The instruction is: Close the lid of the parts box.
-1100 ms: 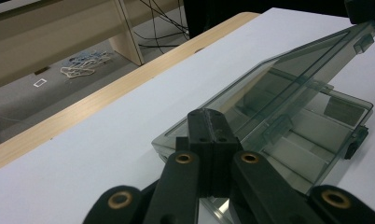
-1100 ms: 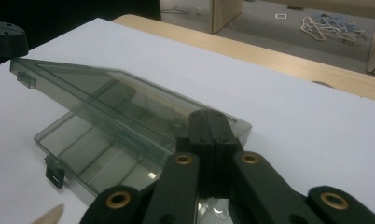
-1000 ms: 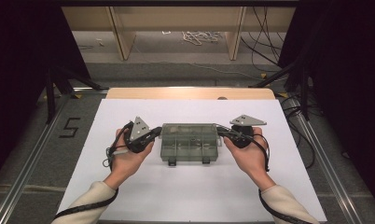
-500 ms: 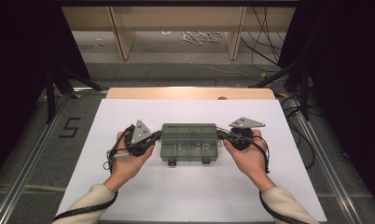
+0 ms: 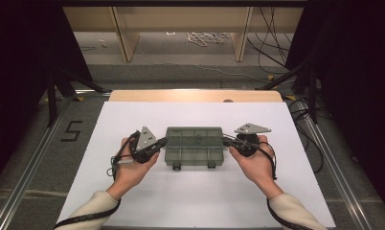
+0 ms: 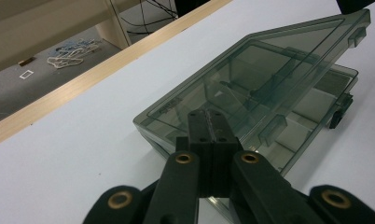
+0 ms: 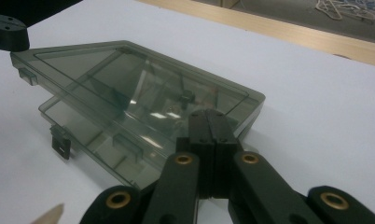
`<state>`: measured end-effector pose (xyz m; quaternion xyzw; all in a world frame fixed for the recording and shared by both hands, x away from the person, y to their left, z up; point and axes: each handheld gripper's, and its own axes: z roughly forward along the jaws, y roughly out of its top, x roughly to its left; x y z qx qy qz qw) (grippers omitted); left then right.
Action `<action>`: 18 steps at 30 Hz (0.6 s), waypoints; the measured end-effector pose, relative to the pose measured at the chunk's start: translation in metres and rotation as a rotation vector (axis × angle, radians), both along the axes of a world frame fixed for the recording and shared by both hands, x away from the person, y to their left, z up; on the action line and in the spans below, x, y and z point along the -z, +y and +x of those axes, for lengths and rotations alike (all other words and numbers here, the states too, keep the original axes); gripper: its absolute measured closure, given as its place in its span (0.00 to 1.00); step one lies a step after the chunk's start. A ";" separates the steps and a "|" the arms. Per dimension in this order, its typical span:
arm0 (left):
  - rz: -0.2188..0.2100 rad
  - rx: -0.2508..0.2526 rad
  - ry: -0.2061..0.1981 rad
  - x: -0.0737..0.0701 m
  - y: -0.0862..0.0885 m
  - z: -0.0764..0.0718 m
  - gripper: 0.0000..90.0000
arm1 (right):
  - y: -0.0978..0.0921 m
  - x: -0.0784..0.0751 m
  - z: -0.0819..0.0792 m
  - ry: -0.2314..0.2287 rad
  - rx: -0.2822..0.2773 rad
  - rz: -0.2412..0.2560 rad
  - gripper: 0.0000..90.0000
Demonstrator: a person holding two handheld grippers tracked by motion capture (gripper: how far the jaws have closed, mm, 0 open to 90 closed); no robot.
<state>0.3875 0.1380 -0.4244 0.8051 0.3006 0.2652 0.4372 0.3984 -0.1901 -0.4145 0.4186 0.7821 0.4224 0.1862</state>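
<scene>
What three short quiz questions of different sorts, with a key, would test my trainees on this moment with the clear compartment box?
1. True or false: the lid of the box is partly raised.
2. Which colour is the table surface: A white, B green, C red?
3. Fill in: the left claw and the right claw both have their jaws ____.

Key: 1 true, the lid stands tilted above the base in both gripper views. 2 A. 3 shut, each at one end of the box.

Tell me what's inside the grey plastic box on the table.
The plastic box has its lid slightly raised, showing divider walls forming compartments. Through the tinted lid they look empty, apart from one small dark piece I can't identify. The hand-held grippers' jaws cover the near corners.
</scene>
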 end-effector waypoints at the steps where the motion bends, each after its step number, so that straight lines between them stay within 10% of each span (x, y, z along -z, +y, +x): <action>1: 0.011 0.007 -0.006 0.000 0.000 0.000 1.00 | 0.000 0.000 -0.001 0.011 0.005 -0.003 1.00; 18: 0.021 0.016 0.025 0.008 -0.004 -0.003 1.00 | 0.001 0.007 -0.002 0.030 -0.007 -0.005 1.00</action>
